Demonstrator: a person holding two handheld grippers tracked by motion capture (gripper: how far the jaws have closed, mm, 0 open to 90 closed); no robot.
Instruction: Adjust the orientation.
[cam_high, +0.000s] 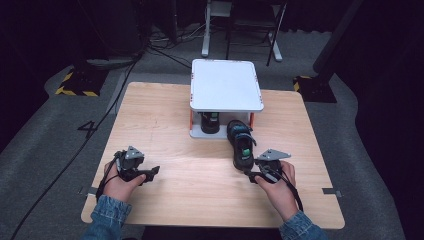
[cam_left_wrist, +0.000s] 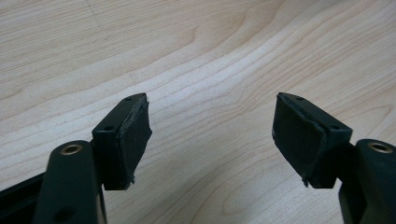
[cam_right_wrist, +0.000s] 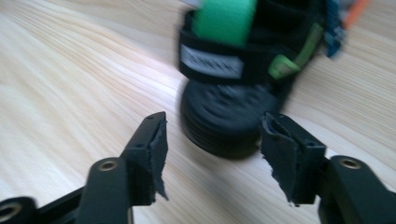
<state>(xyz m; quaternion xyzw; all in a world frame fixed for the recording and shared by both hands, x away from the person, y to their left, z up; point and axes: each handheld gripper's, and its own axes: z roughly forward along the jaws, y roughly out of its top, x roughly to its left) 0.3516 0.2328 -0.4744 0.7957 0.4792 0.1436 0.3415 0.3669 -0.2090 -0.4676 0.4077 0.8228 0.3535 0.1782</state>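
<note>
A black shoe (cam_high: 242, 144) with green and blue trim lies on the wooden table (cam_high: 170, 125), in front of a white shelf rack (cam_high: 226, 85). A second black shoe (cam_high: 210, 122) sits under the rack's top. My right gripper (cam_high: 251, 175) is open just behind the near end of the first shoe. In the right gripper view that shoe (cam_right_wrist: 224, 70) has its rounded black end just ahead of the gap of the right gripper (cam_right_wrist: 212, 154), not touching the pads (cam_right_wrist: 156, 144). My left gripper (cam_high: 152, 172) rests open at the table's left front, and in its own view the left gripper (cam_left_wrist: 210, 135) has only bare wood between its pads.
The rack stands at the back centre of the table, with orange posts (cam_high: 191, 120) holding up its top. Black cables (cam_high: 100, 130) trail over the grey floor to the left. Chair and desk legs (cam_high: 240, 35) stand behind the table.
</note>
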